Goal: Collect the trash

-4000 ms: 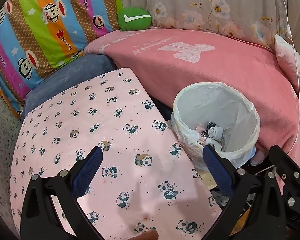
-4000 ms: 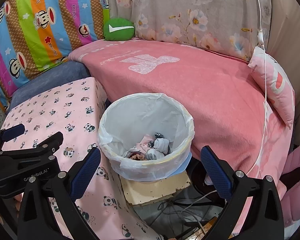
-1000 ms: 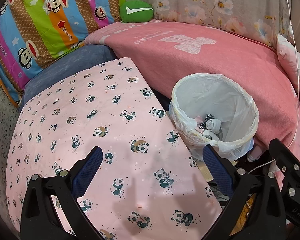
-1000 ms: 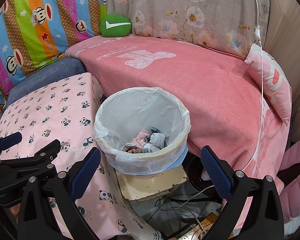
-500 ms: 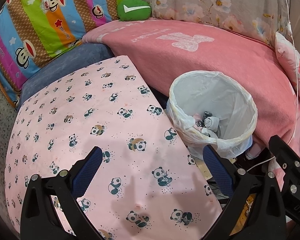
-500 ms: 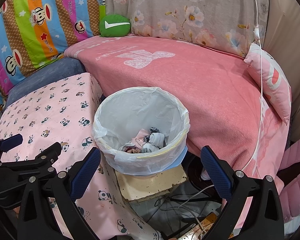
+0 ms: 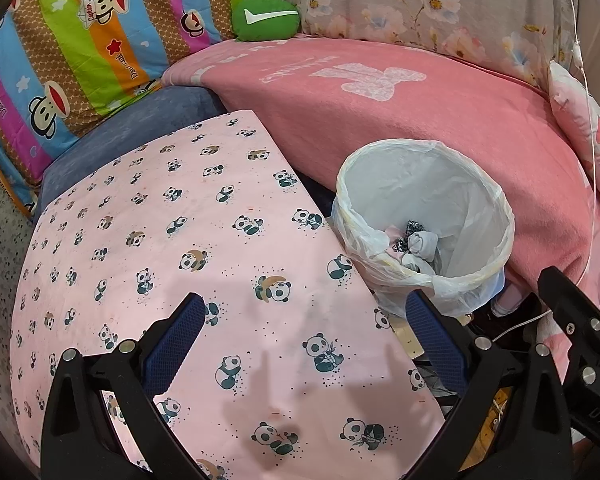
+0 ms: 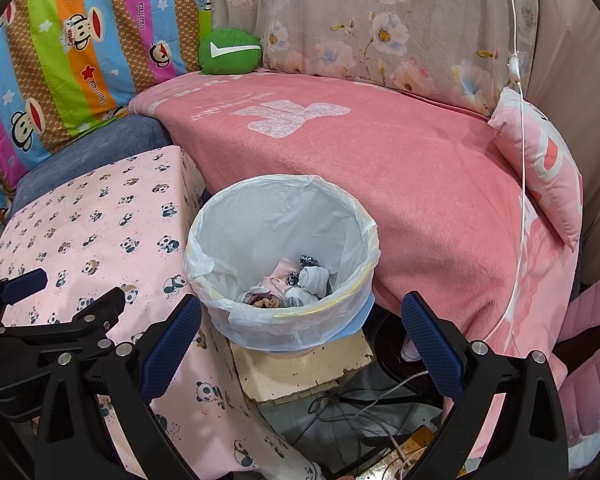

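1. Vs 4 s ago: both cams sit a bit higher and further back. More of the panda cloth (image 7: 204, 248) shows in the left view, and the bin (image 8: 282, 256) sits a little lower in the right view. Nothing in the scene itself has shifted; bin contents look the same.
2. Left gripper (image 7: 306, 336): jaws wide apart, nothing between them, hovering over the cloth w/ the bin at its 1 o'clock.
3. Right gripper (image 8: 300, 332): jaws wide apart, empty, bin at 12 o'clock just past the tips.
4. Meaning for task: likely a pull-back after a drop-off. No loose trash visible on the cloth or the pink blanket (image 8: 400, 168), so collecting looks done or nearly so; anything behind the cams can't be judged.
5. Trash (image 8: 296, 280): in the bottom of the lined bin, a crumpled bundle of white, pink and dark-spotted bits.
6. Counts: 2 grippers, 1 bin w/ 1 liner bag, 1 trash pile (pieces too tangled to count; at least 3 kinds), 1 green cushion (image 8: 230, 52) at 11 o'clock, 1 pink pillow (image 8: 540, 168) at 2 o'clock, 1 white cable (image 8: 520, 184).
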A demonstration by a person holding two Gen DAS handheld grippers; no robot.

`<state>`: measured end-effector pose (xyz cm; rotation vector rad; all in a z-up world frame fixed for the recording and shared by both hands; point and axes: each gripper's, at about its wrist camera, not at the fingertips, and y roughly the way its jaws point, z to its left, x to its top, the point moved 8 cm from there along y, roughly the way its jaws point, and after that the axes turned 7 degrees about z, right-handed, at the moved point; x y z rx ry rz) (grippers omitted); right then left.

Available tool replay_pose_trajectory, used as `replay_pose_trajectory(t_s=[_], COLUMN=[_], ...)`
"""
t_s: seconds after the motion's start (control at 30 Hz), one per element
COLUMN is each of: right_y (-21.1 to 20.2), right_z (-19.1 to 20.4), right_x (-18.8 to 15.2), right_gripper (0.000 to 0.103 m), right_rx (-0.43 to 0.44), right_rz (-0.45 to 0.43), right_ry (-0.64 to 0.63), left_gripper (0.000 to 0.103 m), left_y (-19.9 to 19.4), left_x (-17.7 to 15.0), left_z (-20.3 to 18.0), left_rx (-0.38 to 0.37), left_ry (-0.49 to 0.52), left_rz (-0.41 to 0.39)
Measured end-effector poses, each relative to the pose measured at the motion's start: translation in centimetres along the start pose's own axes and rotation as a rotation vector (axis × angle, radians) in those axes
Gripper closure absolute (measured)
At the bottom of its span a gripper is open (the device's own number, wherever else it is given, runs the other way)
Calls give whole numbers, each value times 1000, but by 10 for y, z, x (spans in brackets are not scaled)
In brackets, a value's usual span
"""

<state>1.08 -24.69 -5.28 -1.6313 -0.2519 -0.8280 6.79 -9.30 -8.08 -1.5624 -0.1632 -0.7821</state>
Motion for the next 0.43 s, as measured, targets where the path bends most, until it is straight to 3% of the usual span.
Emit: replay_pose_trajectory(t_s=[0.43], right_y=[0], right_z=[-5], right_x=[2], right_gripper=[4], right_rx=[0], right_rz=[-1], right_ry=[3], left_gripper=[7], left_y=[4], left_x=[-1], left_z=[3], left_rx=[-20], left_ry=[3], left_rz=[17])
